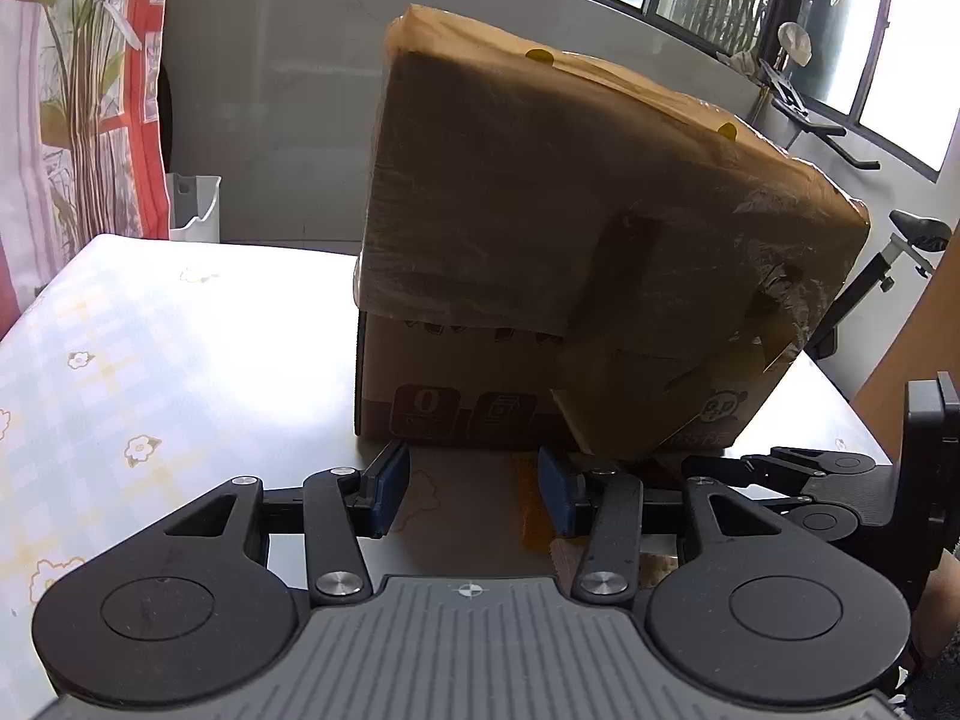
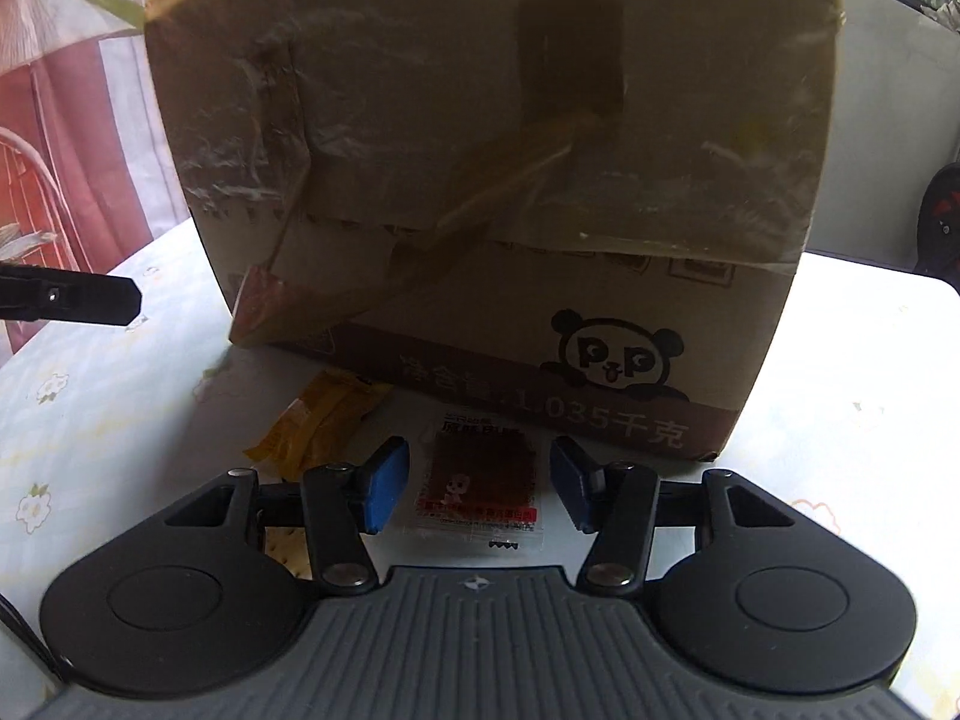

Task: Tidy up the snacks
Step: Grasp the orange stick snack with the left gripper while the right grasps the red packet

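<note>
A brown cardboard box with taped flaps stands on the table; it also fills the right wrist view, with a panda logo. My right gripper is open, its fingers either side of a clear snack packet with red-brown contents lying flat before the box. A yellow snack packet lies to its left. My left gripper is open and empty, just in front of the box's base; the yellow packet shows partly by its right finger. The right gripper shows at the right of the left wrist view.
The table has a pale checked cloth with flowers. A cracker-like packet lies under my right gripper's left arm. The left gripper's finger reaches in from the left. A curtain and a white bin stand behind.
</note>
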{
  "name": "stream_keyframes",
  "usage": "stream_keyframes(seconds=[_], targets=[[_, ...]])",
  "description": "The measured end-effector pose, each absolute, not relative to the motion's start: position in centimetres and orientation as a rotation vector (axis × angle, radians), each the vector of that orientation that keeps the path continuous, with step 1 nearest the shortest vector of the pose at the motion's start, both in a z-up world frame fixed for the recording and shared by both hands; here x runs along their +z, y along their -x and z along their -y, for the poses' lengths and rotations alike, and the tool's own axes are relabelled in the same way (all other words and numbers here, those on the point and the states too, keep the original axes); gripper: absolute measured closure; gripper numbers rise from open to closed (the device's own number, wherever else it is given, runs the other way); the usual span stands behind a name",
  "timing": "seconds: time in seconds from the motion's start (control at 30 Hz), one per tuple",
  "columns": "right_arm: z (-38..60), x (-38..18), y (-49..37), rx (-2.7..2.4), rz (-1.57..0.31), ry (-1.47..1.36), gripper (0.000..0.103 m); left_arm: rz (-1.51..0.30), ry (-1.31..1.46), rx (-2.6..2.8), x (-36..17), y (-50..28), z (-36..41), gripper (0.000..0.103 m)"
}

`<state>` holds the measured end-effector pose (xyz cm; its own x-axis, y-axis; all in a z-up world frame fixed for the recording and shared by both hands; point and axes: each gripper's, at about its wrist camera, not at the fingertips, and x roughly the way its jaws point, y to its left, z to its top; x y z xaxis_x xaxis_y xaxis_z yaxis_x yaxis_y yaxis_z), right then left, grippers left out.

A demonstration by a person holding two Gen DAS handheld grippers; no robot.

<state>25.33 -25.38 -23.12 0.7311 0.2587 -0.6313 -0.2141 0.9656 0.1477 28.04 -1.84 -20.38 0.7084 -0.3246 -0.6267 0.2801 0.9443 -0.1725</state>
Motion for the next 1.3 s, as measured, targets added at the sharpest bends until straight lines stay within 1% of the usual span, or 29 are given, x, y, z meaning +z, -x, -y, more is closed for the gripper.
stream_keyframes(seconds=[0.1, 0.13, 0.23, 0.3, 0.37, 0.53, 0.67, 0.77, 0.87, 0.93, 0.97, 1.03, 1.07, 1.1, 1.3], targets=[[24.9, -23.8, -26.1, 0.253, -0.711, -0.041, 0.042, -0.725, 0.064, -0.336, -20.8, -28.2, 2.0, 0.053], [24.7, -23.8, -26.1, 0.255, -0.71, -0.025, 0.043, -0.732, 0.064, -0.336, -21.0, -28.3, 2.3, 0.053], [24.3, -23.9, -25.7, 0.258, -0.707, 0.028, 0.053, -0.756, 0.069, -0.336, -21.5, -28.6, 2.8, 0.05], [24.7, -24.0, -25.2, 0.276, -0.699, 0.015, 0.055, -0.773, 0.079, -0.339, -21.9, -28.9, 3.5, 0.037], [25.1, -24.1, -24.3, 0.302, -0.687, 0.023, 0.058, -0.782, 0.09, -0.349, -22.3, -29.2, 4.2, 0.034], [26.4, -24.4, -22.3, 0.294, -0.673, 0.003, 0.06, -0.819, 0.05, -0.403, -23.6, -29.8, 7.3, 0.034], [27.5, -24.6, -20.9, 0.258, -0.657, -0.081, 0.061, -0.847, -0.016, -0.414, -24.9, -30.5, 9.3, 0.034], [28.3, -24.5, -20.6, 0.25, -0.65, -0.121, 0.061, -0.861, -0.042, -0.39, -25.8, -31.2, 10.0, 0.034], [28.1, -24.5, -20.6, 0.25, -0.644, -0.099, 0.061, -0.868, -0.04, -0.359, -26.4, -32.0, 10.2, 0.034], [27.9, -24.4, -20.9, 0.254, -0.642, -0.083, 0.061, -0.855, -0.057, -0.35, -26.7, -32.3, 10.2, 0.035], [27.9, -24.4, -21.0, 0.256, -0.641, -0.082, 0.061, -0.847, -0.072, -0.349, -26.8, -32.2, 10.3, 0.037], [28.2, -24.5, -20.9, 0.261, -0.64, -0.095, 0.061, -0.83, -0.097, -0.337, -26.7, -32.1, 10.2, 0.048], [28.3, -24.5, -20.9, 0.262, -0.64, -0.1, 0.061, -0.82, -0.106, -0.329, -26.8, -31.9, 10.1, 0.064], [28.3, -24.6, -20.9, 0.263, -0.639, -0.104, 0.061, -0.813, -0.111, -0.323, -26.9, -31.6, 9.8, 0.068], [28.1, -24.6, -20.8, 0.263, -0.637, -0.098, 0.061, -0.816, -0.038, -0.306, -26.9, -29.6, 7.0, 0.069]])
